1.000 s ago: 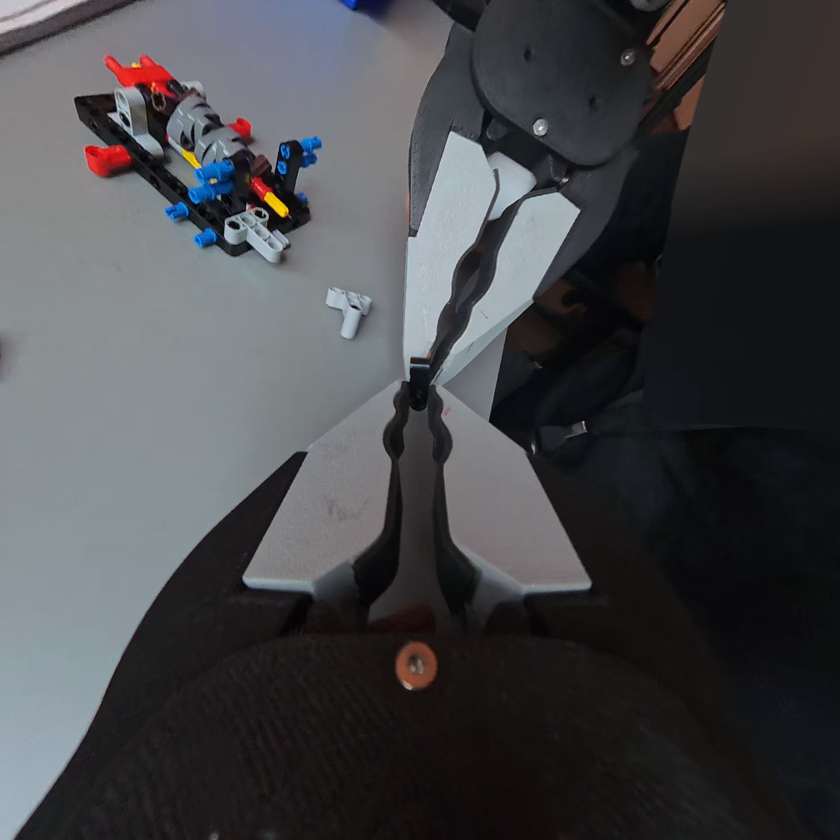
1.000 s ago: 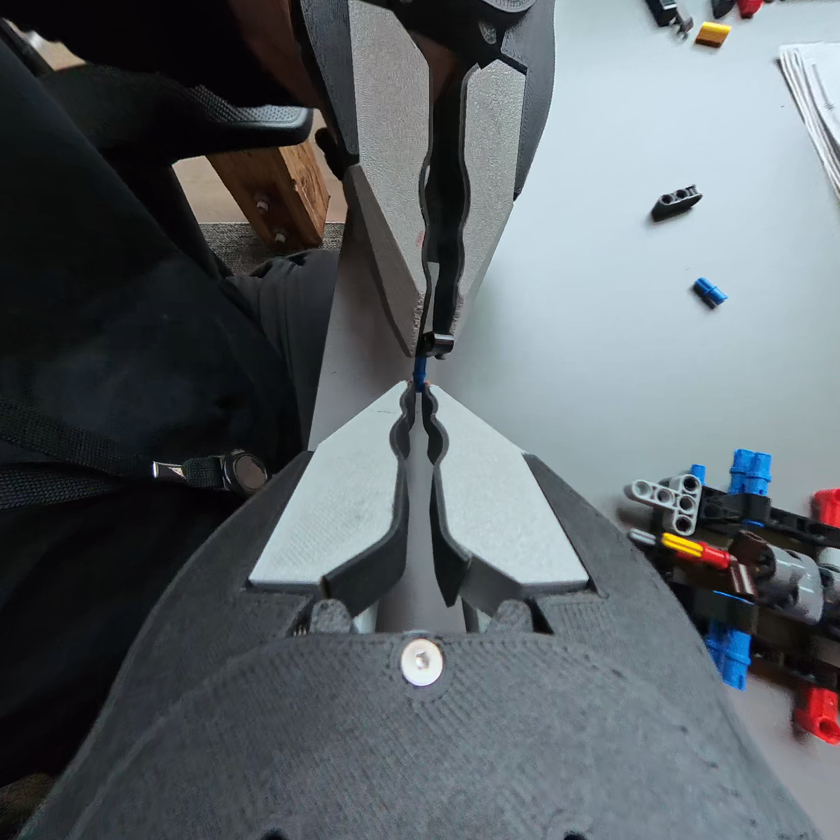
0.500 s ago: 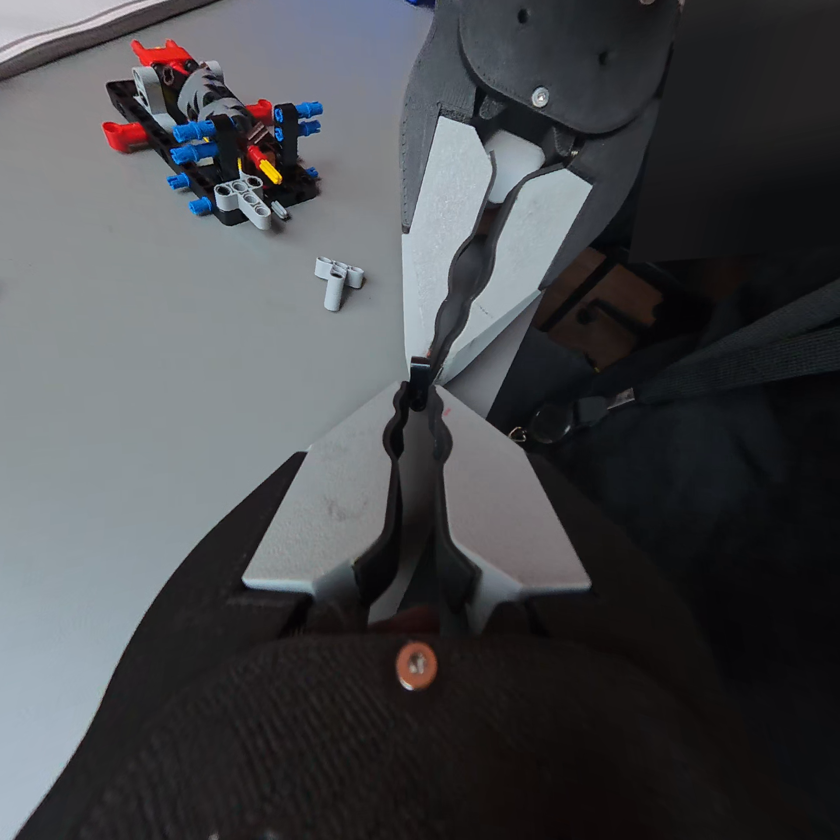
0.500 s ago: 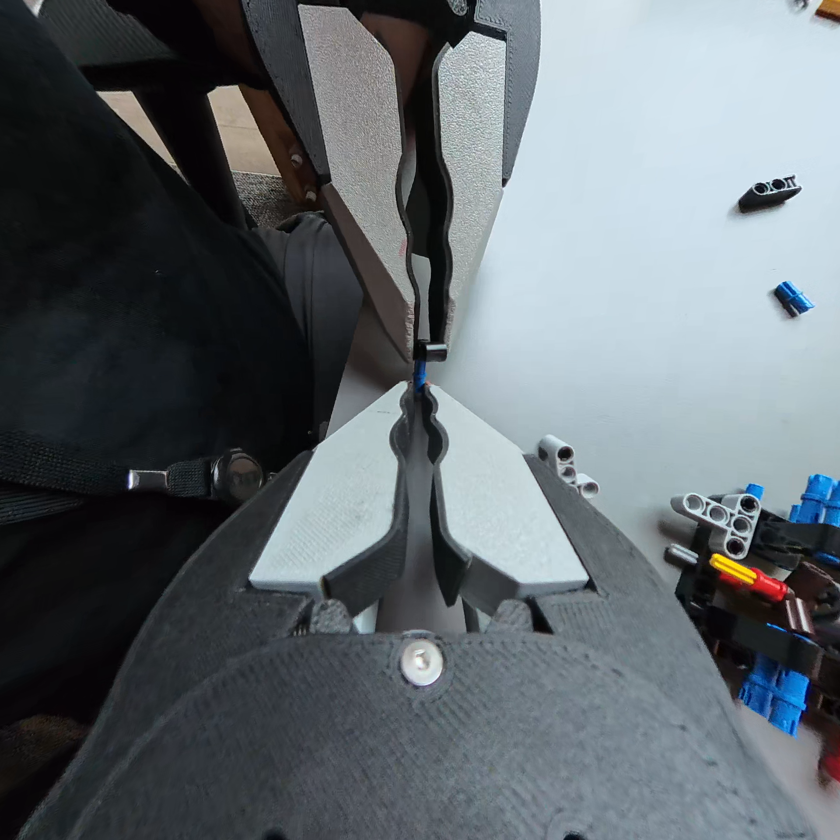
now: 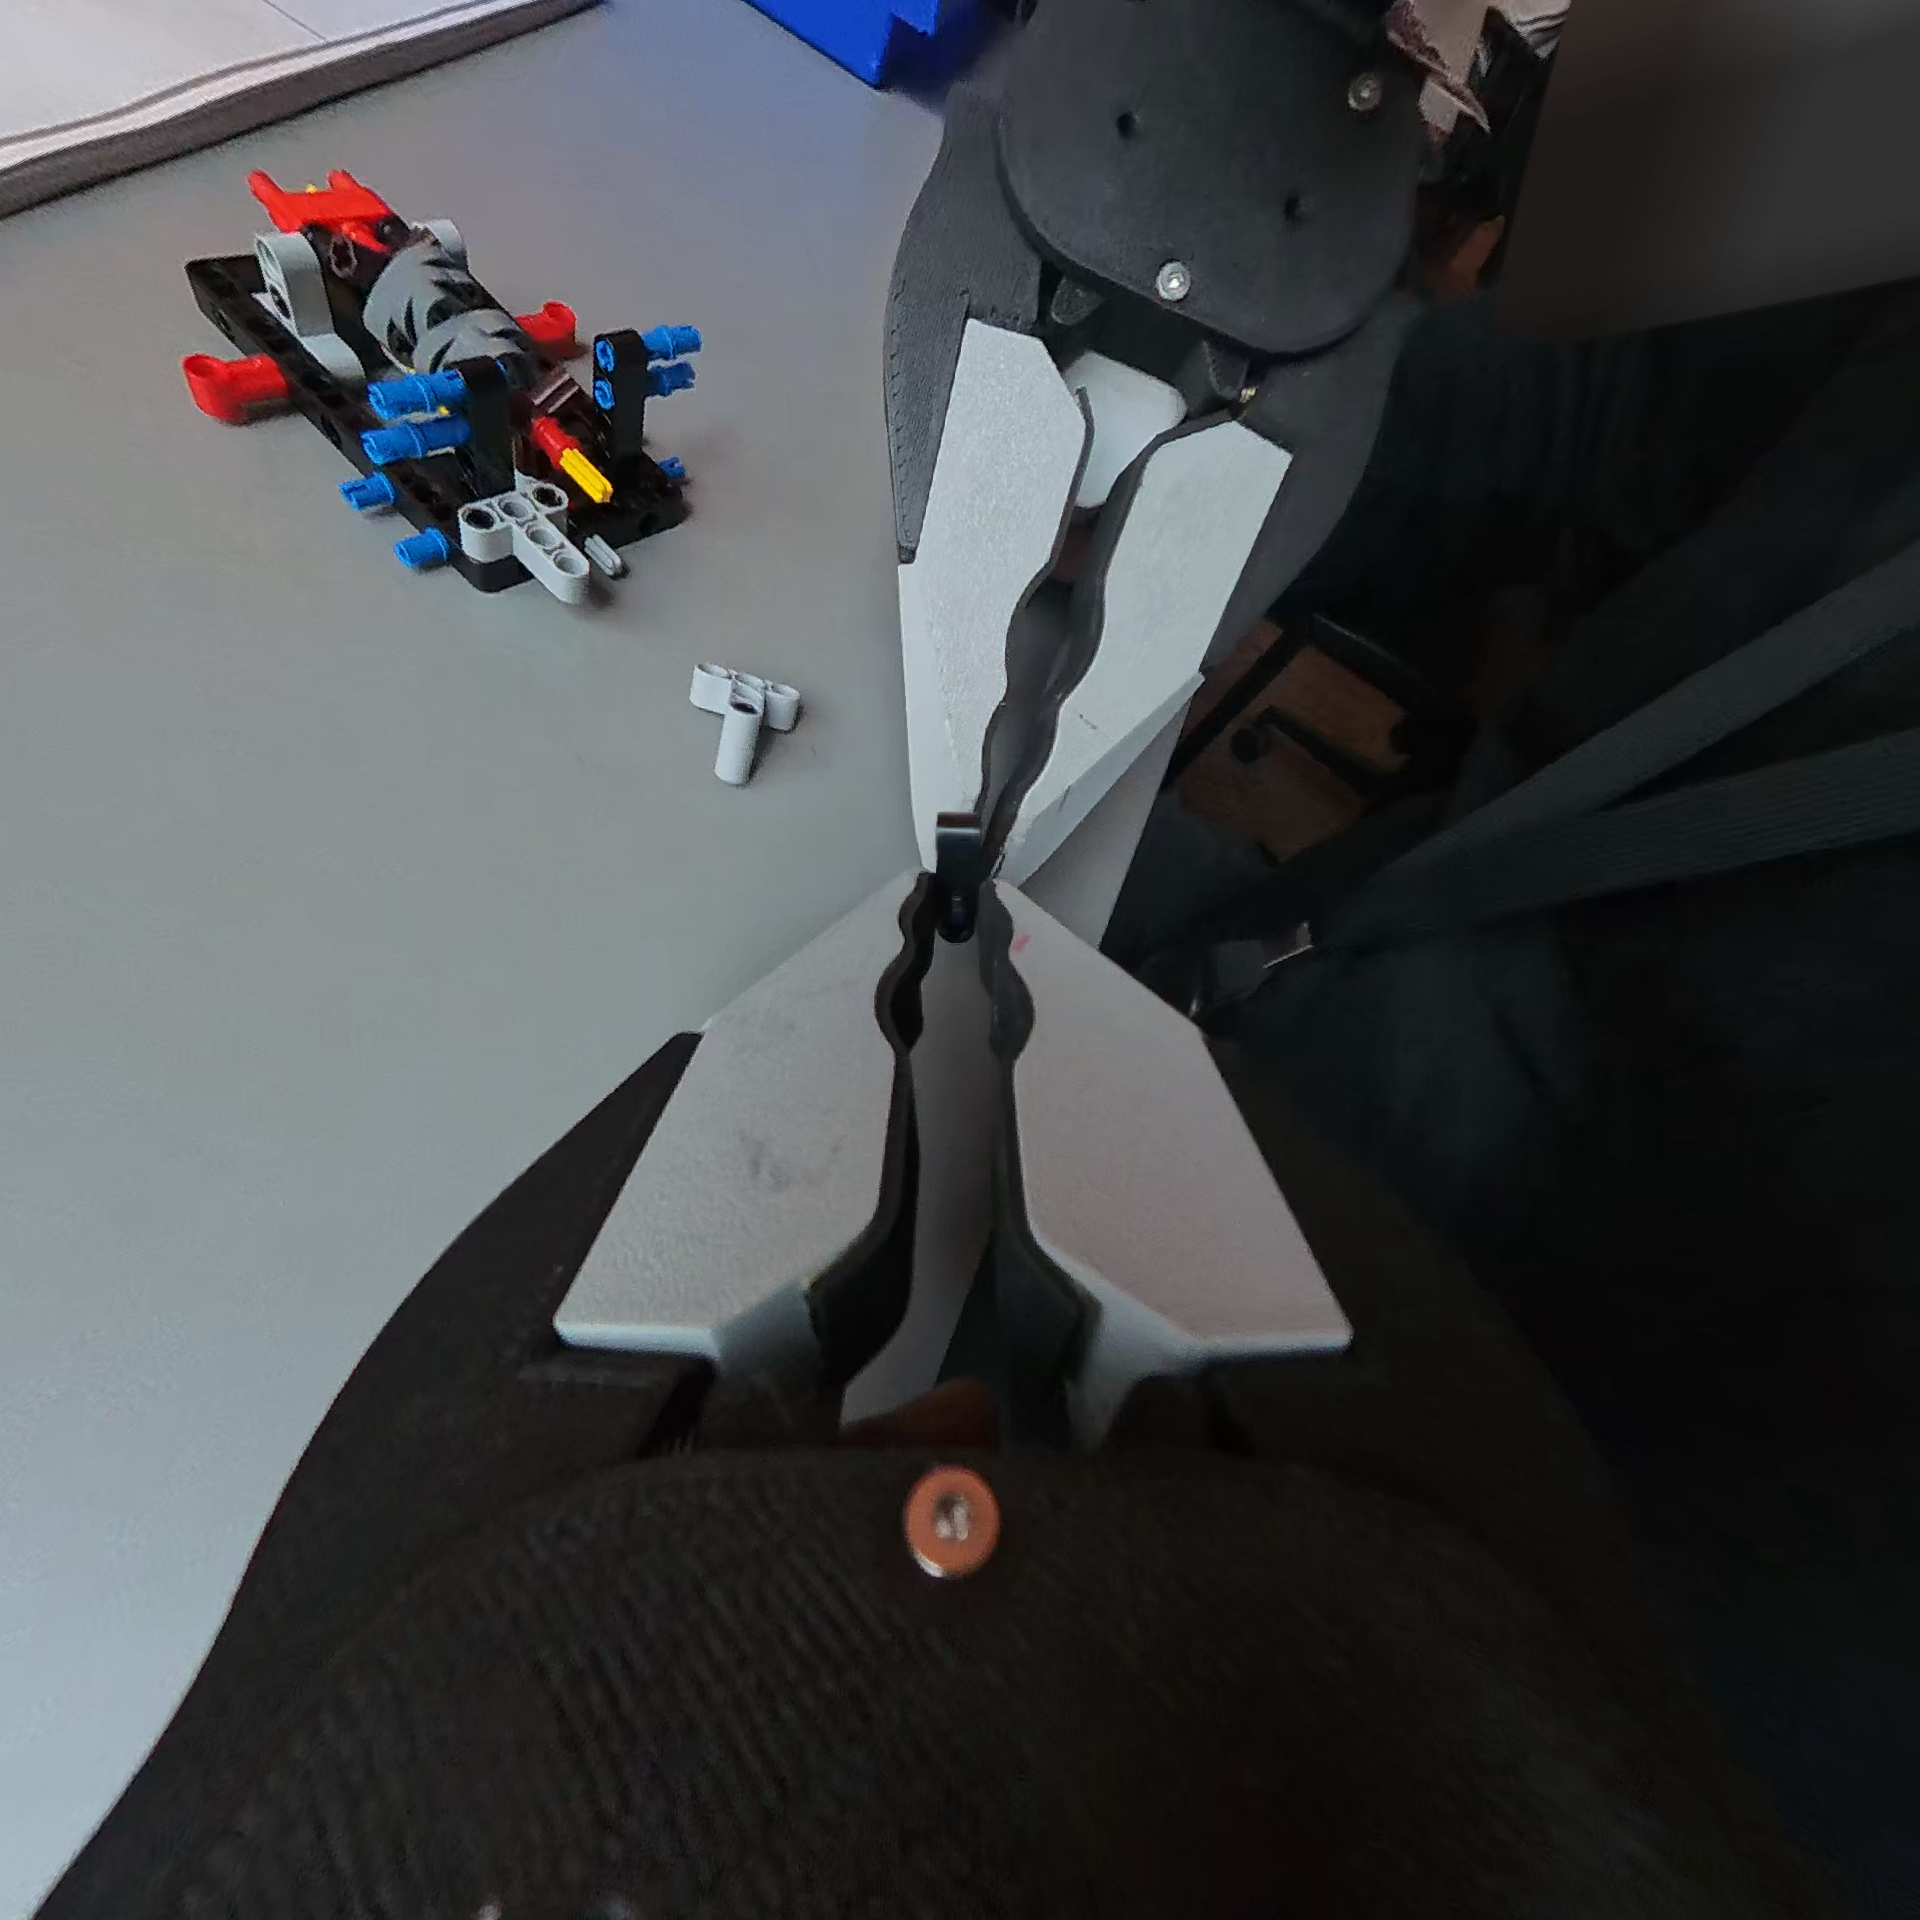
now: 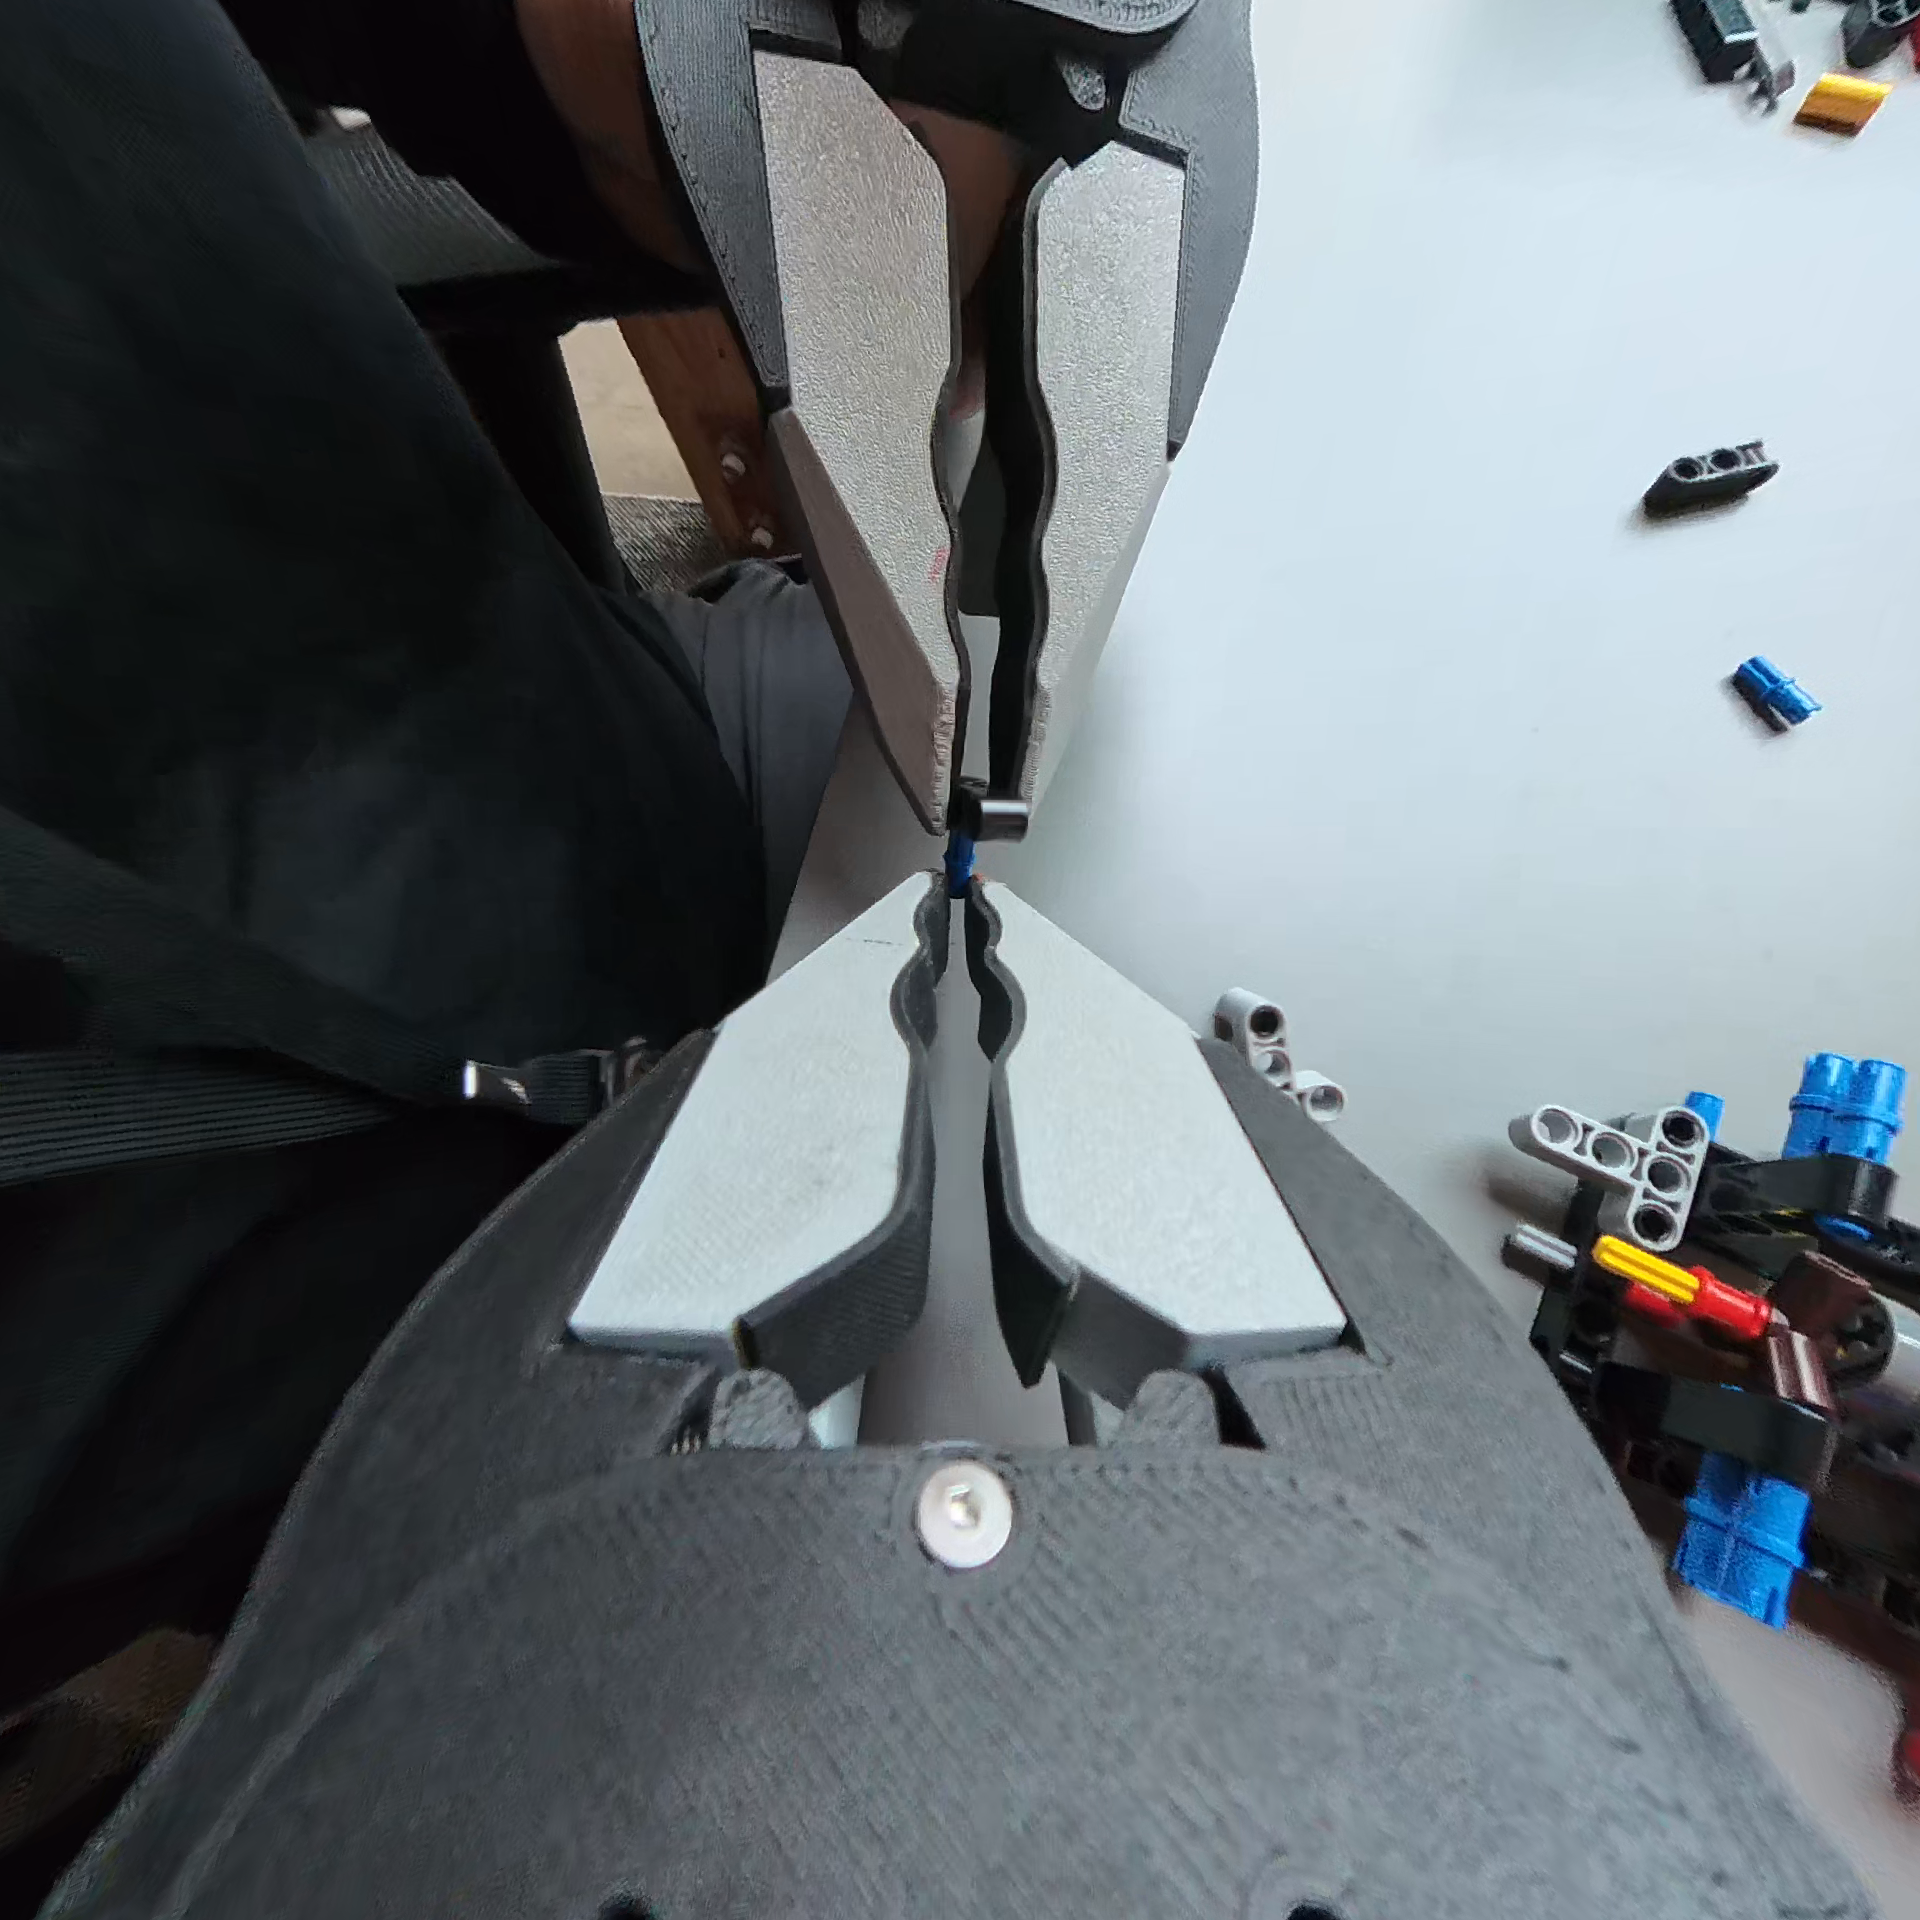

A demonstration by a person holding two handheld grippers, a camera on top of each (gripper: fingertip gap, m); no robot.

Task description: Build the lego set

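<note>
Tip-to-tip, blue pin (image 6: pixel 958 860) along gripper (image 6: pixel 961 894) axis

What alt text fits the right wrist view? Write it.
The right gripper pinches a blue pin tip to tip against a small black piece held by the left gripper, above the table edge; the partly built model lies lower right.

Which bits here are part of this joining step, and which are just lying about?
In use:
left gripper
black piece
right gripper
blue pin

Lying about:
half-built model
grey connector
loose blue pin
black beam
</note>
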